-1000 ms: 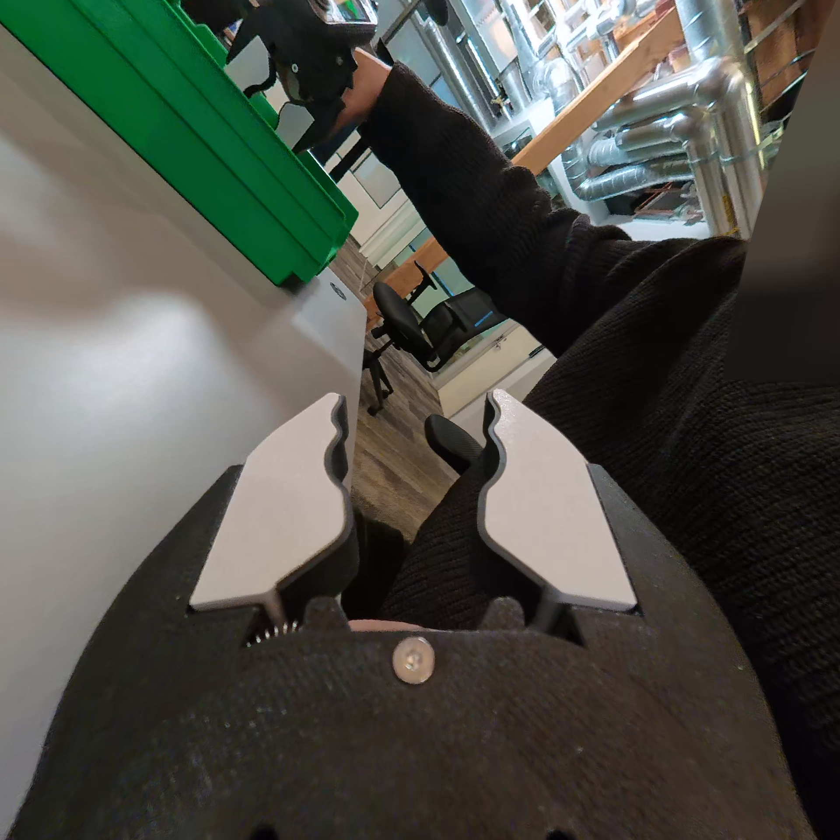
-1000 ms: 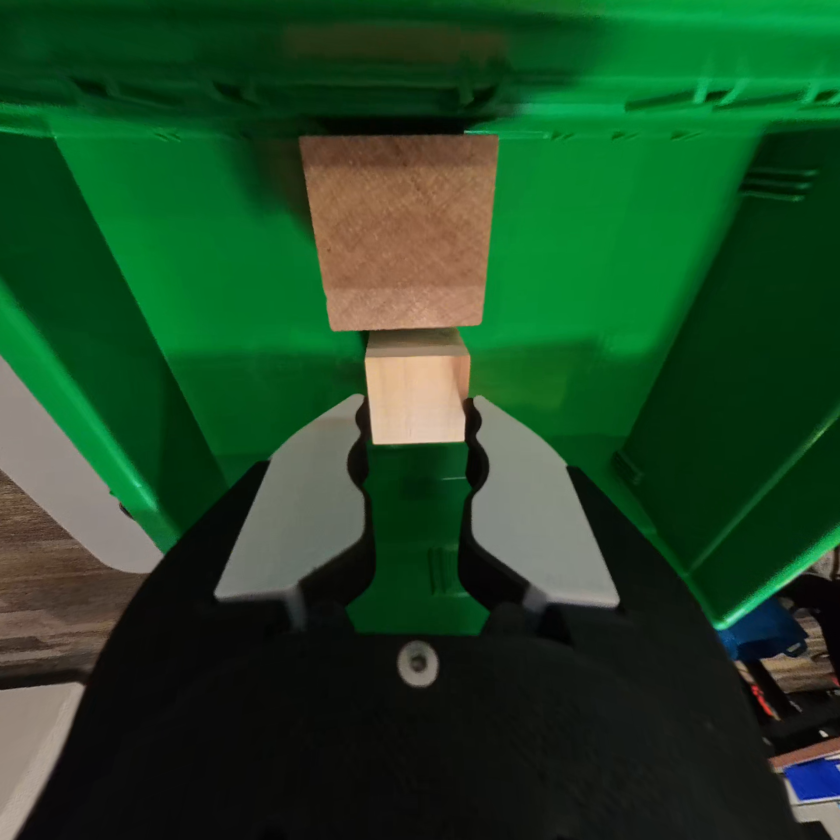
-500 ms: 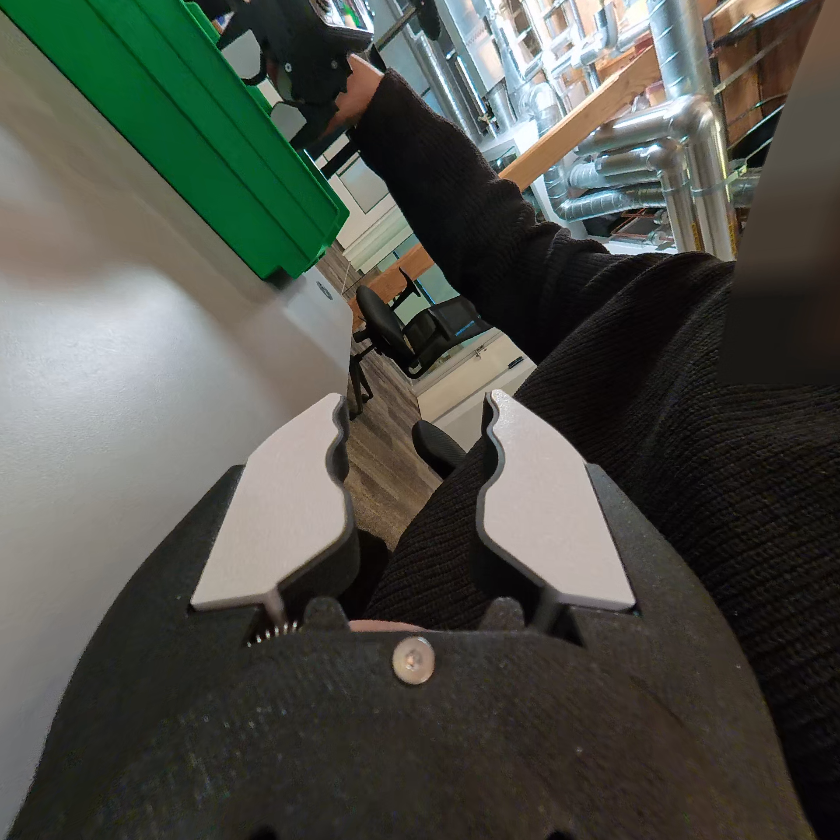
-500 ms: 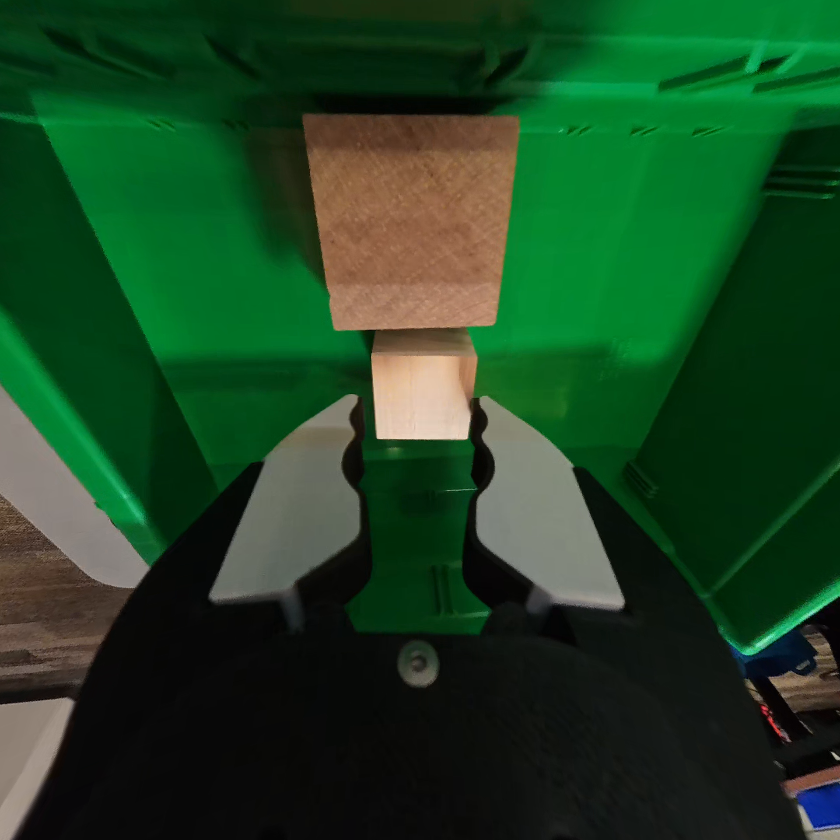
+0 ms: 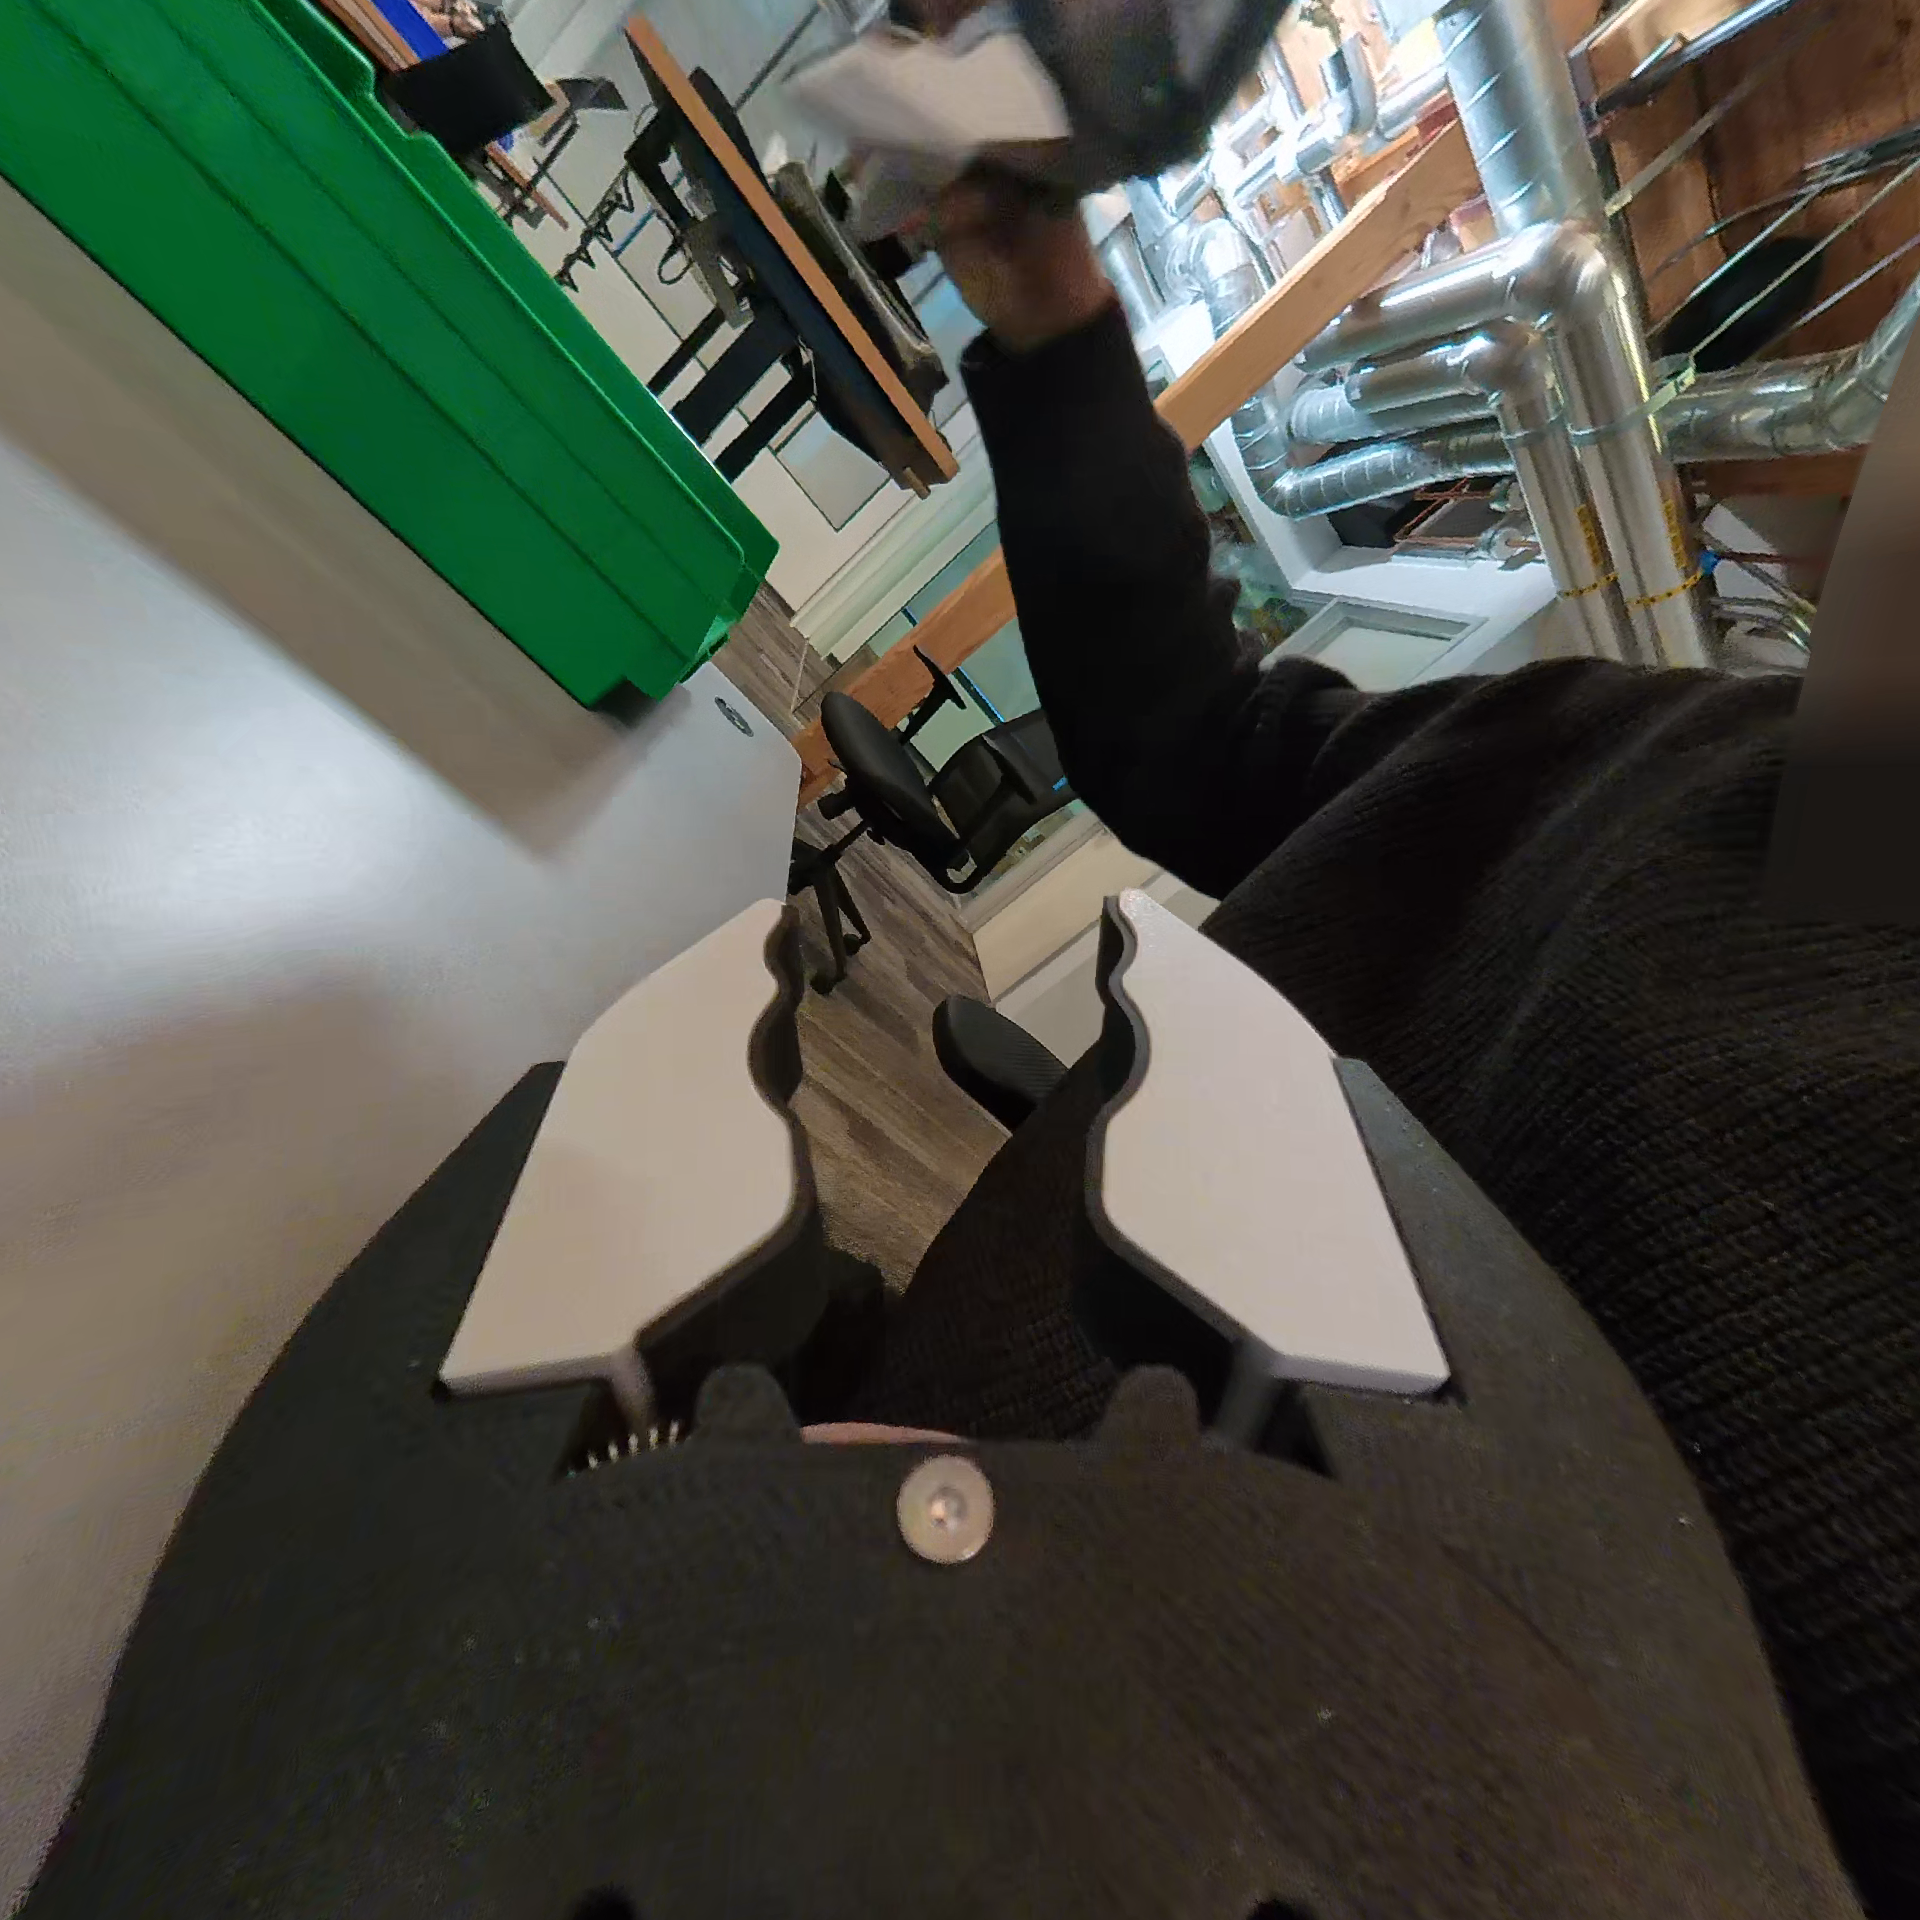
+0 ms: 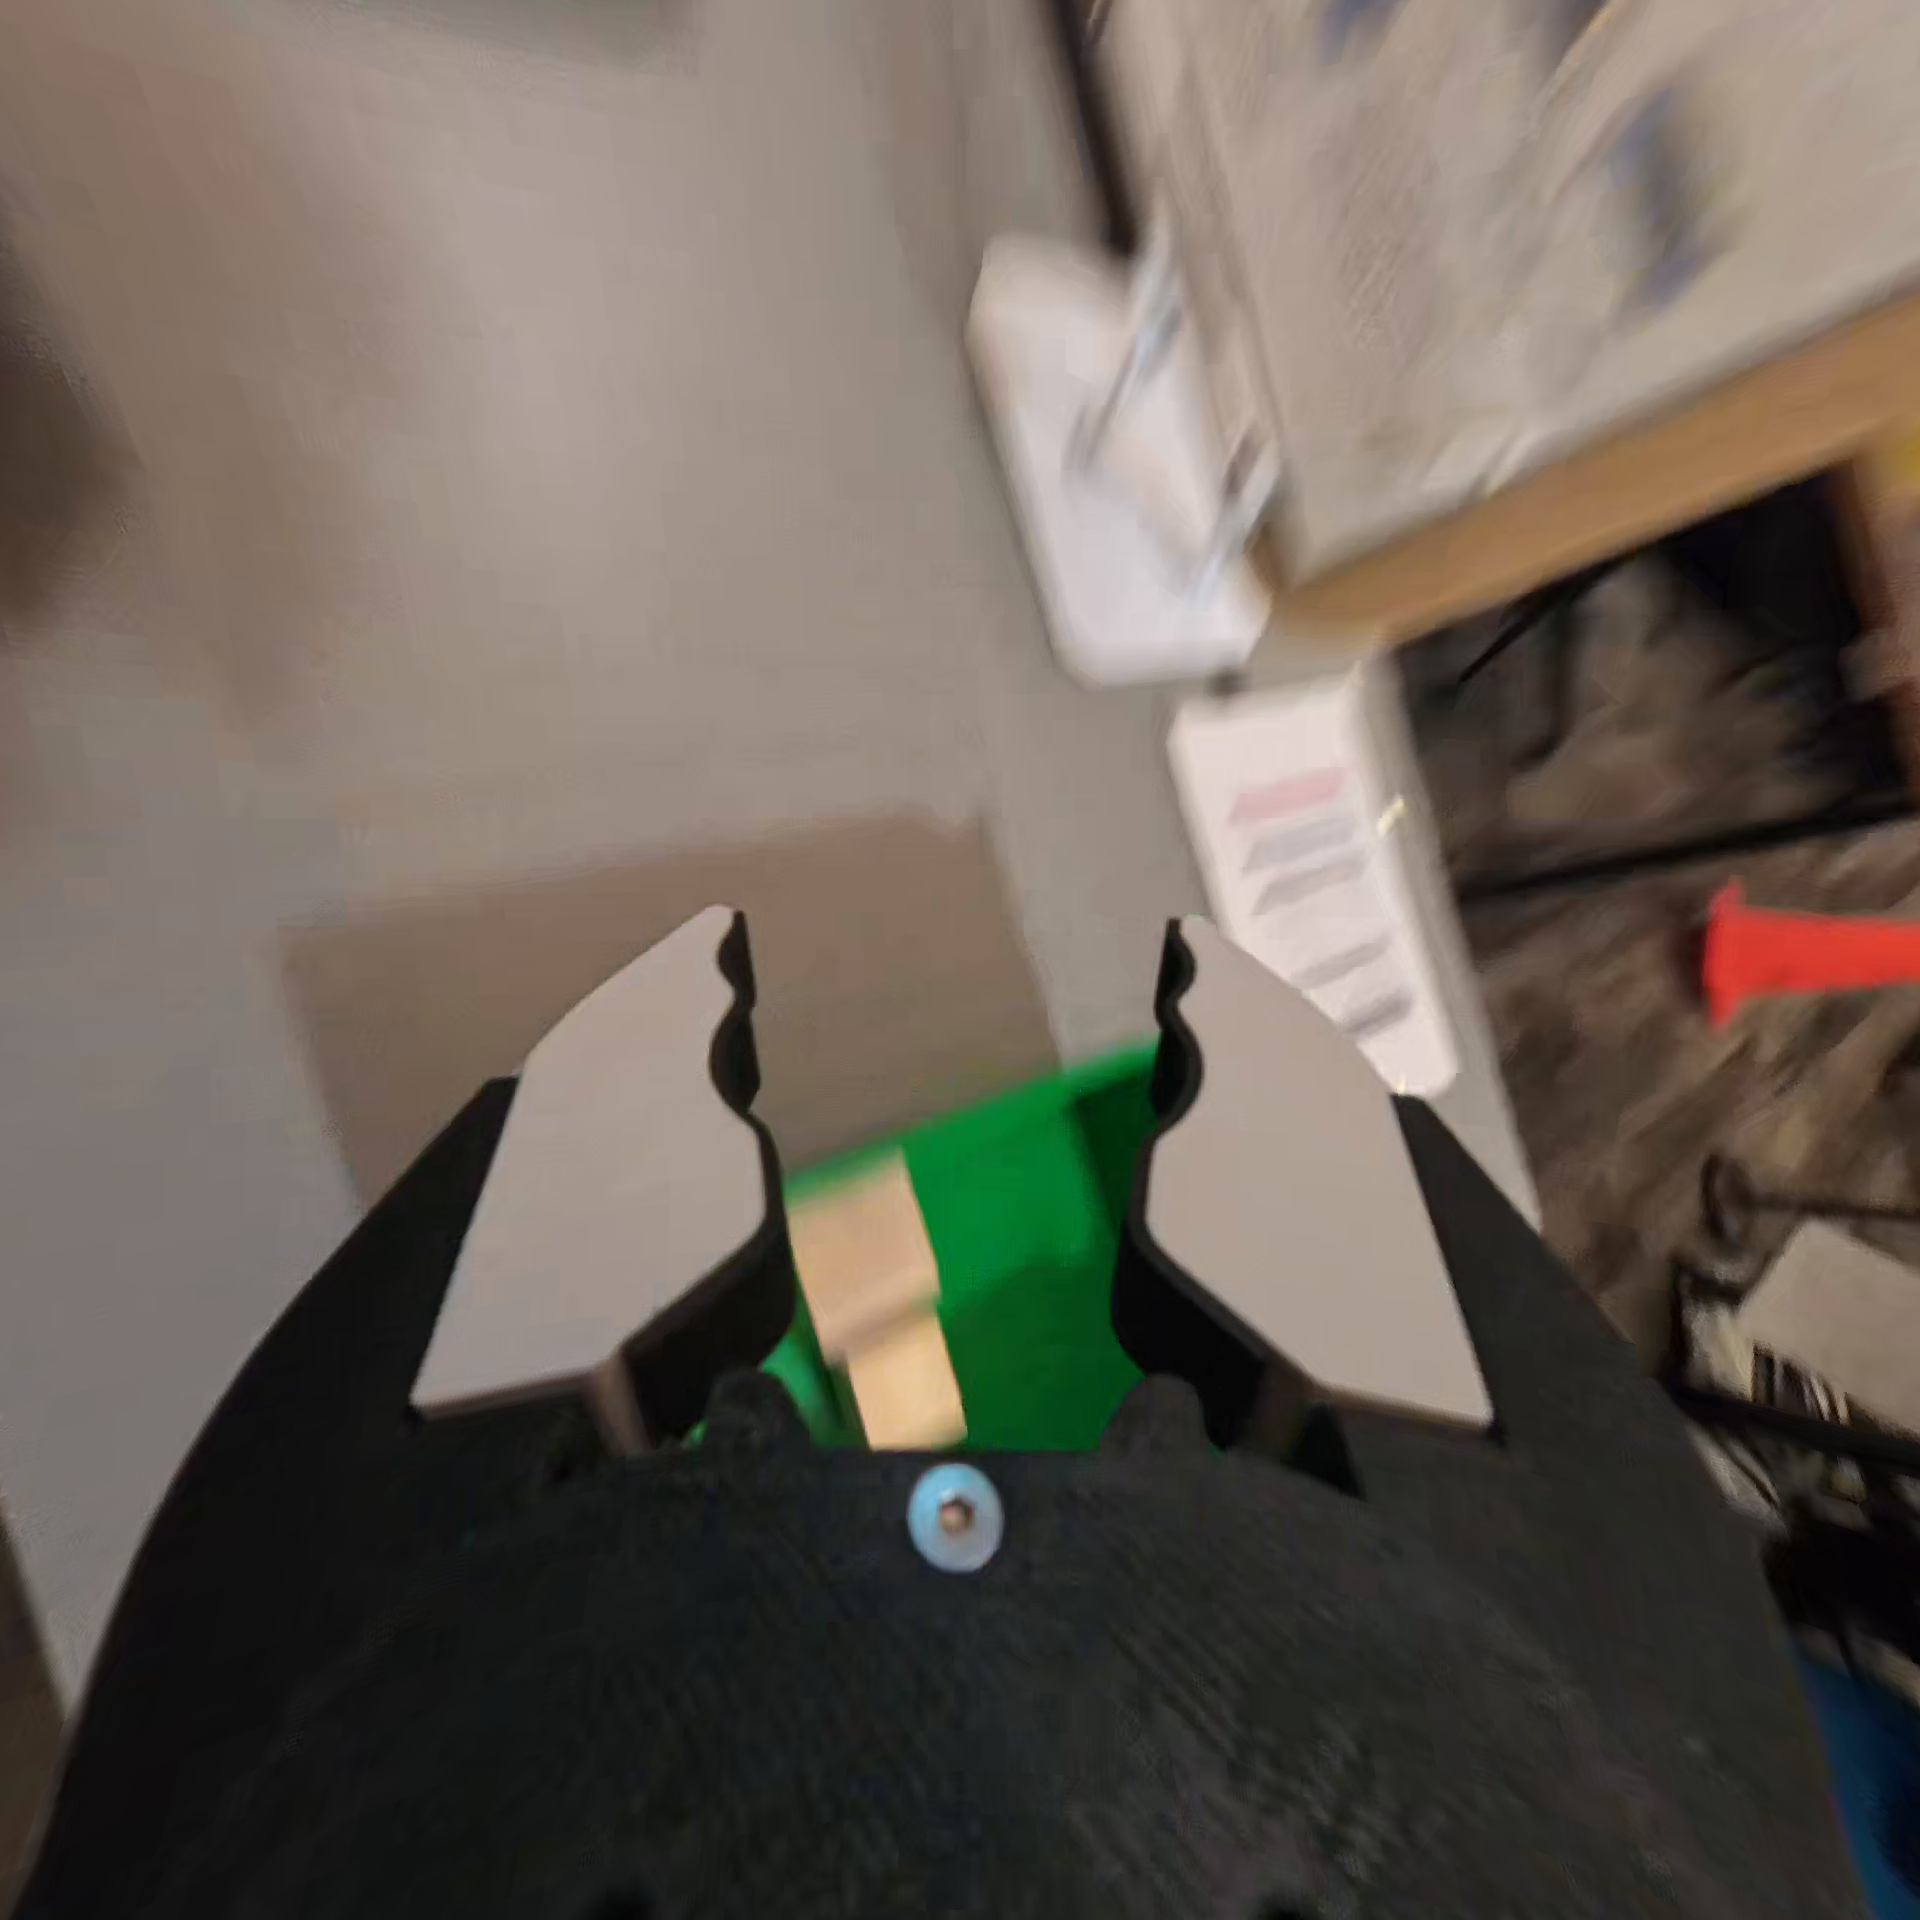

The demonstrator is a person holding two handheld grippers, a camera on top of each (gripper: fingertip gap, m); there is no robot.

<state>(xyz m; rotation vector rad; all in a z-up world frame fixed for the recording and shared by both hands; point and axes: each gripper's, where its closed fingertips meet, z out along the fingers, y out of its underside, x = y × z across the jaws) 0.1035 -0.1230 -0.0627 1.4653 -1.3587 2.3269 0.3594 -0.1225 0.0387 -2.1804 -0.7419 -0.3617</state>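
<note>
Left wrist view sits low beside the table [image 5: 208,935], tilted, facing the far bin [image 5: 416,343]. Right wrist view, blurred, seemingly looks from above the same bin [image 6: 1018,1226].

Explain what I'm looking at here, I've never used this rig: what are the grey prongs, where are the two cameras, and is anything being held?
Each picture comes from a camera on a hand-held gripper, looking along its two grey fingers. The left gripper is open and empty, low beside a grey table that carries a green bin; a person's black sleeve fills the right side. High in that view the right gripper shows blurred in the person's hand. The right gripper is open and empty too. Its own picture is motion-blurred; below its fingers sits the bin with pale wooden blocks inside.
</note>
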